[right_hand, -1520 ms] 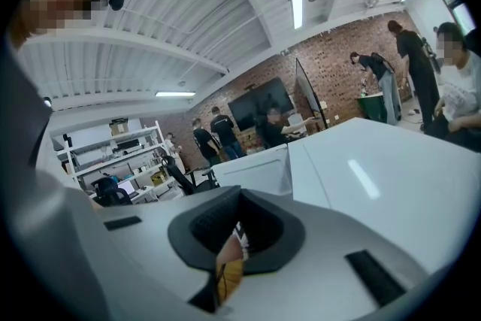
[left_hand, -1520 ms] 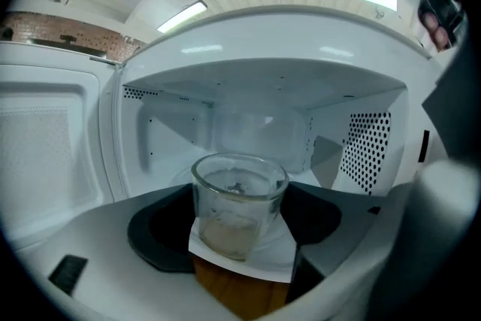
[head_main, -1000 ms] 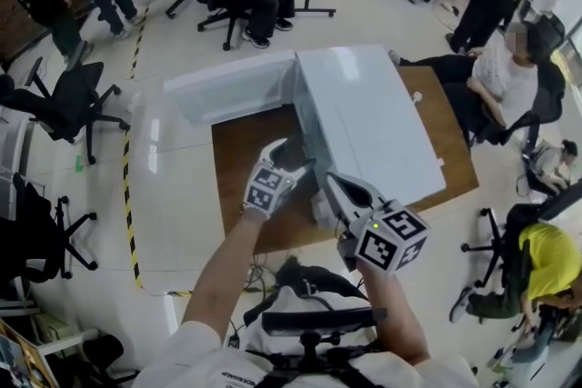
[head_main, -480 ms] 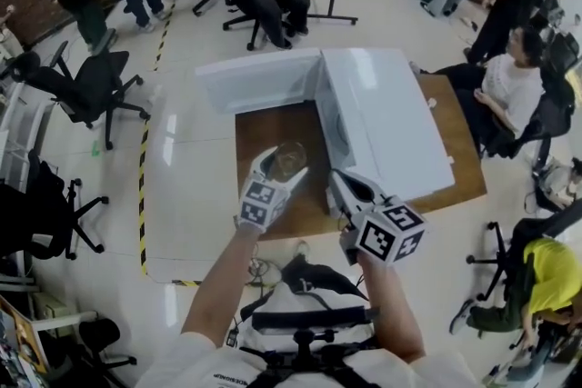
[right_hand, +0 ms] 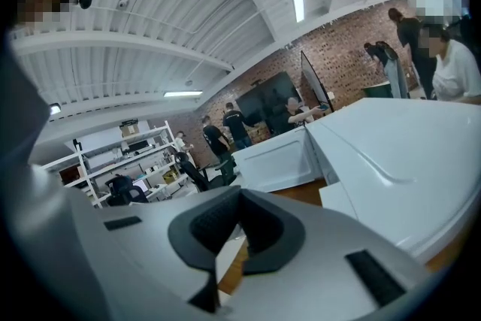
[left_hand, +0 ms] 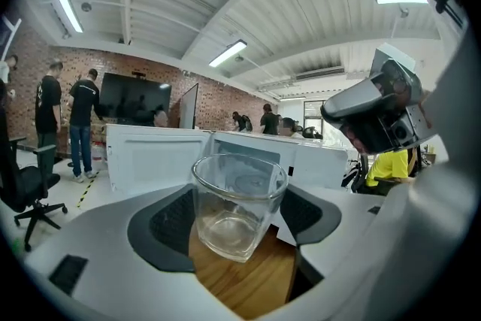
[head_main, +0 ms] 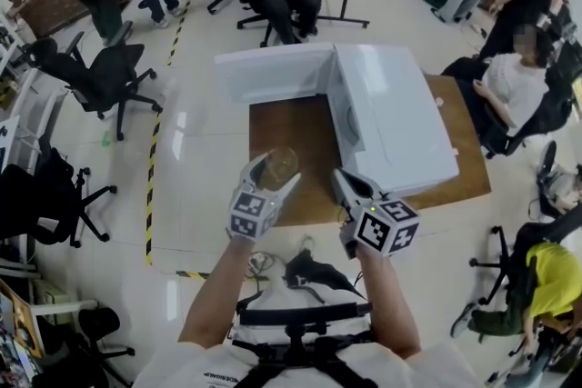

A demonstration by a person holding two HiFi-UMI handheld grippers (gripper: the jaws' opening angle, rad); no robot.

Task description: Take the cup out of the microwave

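Observation:
A clear, empty glass cup (head_main: 277, 166) sits upright between the jaws of my left gripper (head_main: 273, 174), which is shut on it. It hangs above the near part of the wooden table (head_main: 291, 127), out in front of the white microwave (head_main: 400, 118). The microwave's door (head_main: 273, 73) stands swung open to the left. In the left gripper view the cup (left_hand: 239, 203) fills the gap between the dark pads (left_hand: 167, 225), with the microwave (left_hand: 319, 162) behind it. My right gripper (head_main: 342, 179) is shut on nothing beside the microwave's front corner, and its pads (right_hand: 203, 225) meet.
The table stands on a glossy white floor with yellow-black tape (head_main: 150, 186) at the left. Office chairs (head_main: 100, 73) stand to the left. Several people stand or sit at the back and at the right (head_main: 514, 86). A dark bag (head_main: 305, 268) lies by the table's near edge.
My left gripper has drawn back from the microwave's opening towards me with the cup in it, and now sits over the table's near part. The right gripper stayed close by.

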